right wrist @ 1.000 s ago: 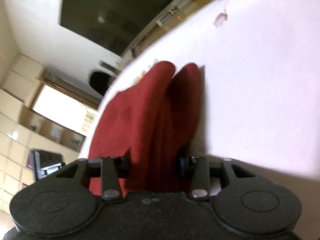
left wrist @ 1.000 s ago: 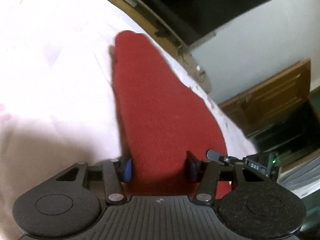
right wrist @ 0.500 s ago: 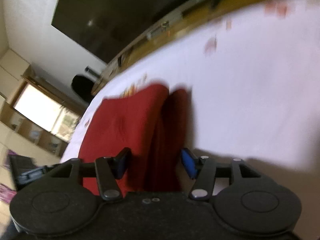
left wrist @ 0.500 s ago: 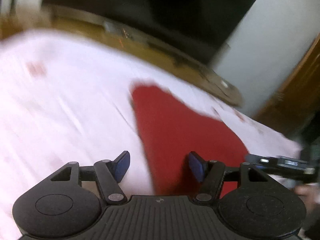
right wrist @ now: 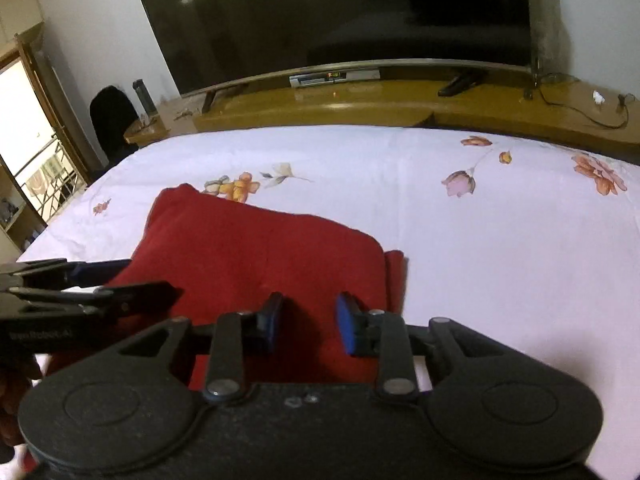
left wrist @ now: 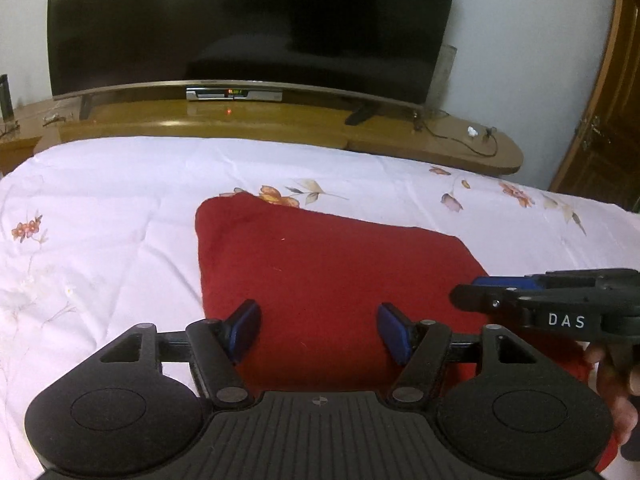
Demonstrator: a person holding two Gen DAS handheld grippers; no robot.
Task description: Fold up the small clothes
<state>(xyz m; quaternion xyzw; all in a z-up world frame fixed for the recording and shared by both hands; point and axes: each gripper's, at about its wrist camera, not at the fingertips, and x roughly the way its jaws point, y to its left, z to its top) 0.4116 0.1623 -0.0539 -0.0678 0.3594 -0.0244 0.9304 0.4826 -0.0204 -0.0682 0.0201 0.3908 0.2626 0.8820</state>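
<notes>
A folded red garment [left wrist: 320, 272] lies flat on the white floral bedsheet [left wrist: 100, 220]; it also shows in the right wrist view [right wrist: 248, 256], with a lower layer peeking out at its right edge. My left gripper [left wrist: 318, 330] is open and empty, held above the garment's near edge. My right gripper [right wrist: 308, 320] is open and empty, above the garment's near right part. The right gripper enters the left wrist view [left wrist: 540, 300] from the right. The left gripper enters the right wrist view [right wrist: 80, 288] from the left.
A wooden TV bench [left wrist: 280, 120] with a large dark television [left wrist: 248, 24] and a set-top box [left wrist: 234, 94] stands beyond the bed's far edge. A wooden door [left wrist: 600, 120] is at the right. A window and shelves [right wrist: 24, 152] are at the left.
Both grippers let go of the red garment and pulled back and up from it. The garment now lies flat on the sheet. Both views have levelled toward the television.
</notes>
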